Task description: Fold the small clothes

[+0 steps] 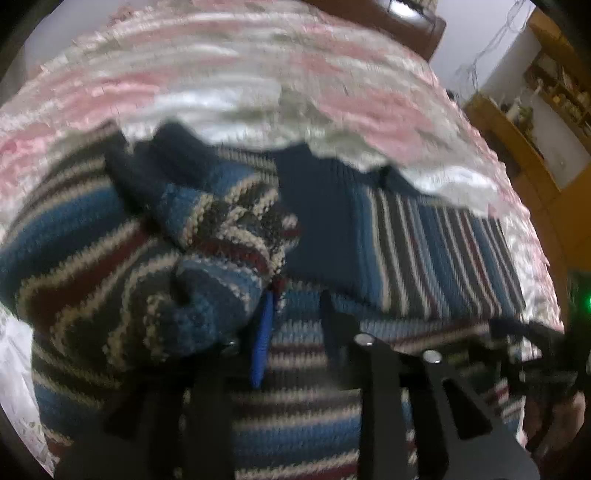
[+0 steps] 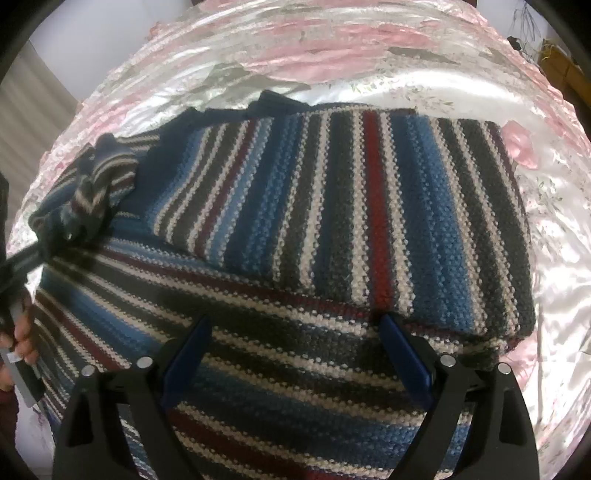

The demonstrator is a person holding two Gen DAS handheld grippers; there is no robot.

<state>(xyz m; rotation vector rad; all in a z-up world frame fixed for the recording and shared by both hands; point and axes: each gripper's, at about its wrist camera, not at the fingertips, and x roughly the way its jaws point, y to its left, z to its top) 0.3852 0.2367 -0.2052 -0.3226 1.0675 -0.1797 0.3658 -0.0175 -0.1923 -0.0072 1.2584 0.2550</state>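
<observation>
A knitted sweater (image 2: 369,206) with blue, grey, white and dark red stripes lies on the bed, one side folded over its body. In the left wrist view, which is blurred, my left gripper (image 1: 295,314) holds a bunched sleeve (image 1: 207,258) of the sweater (image 1: 424,251), lifted off the garment. The same sleeve (image 2: 99,177) shows at the far left of the right wrist view, with the left gripper (image 2: 62,236) under it. My right gripper (image 2: 295,336) stands open just above the sweater's lower body, nothing between its blue pads (image 2: 402,358).
A shiny pink and white floral bedcover (image 2: 369,48) lies under the sweater on all sides. A person's hand (image 2: 18,339) holds the left tool at the left edge. Wooden shelves (image 1: 517,129) and a dark wooden headboard (image 1: 399,22) stand beyond the bed.
</observation>
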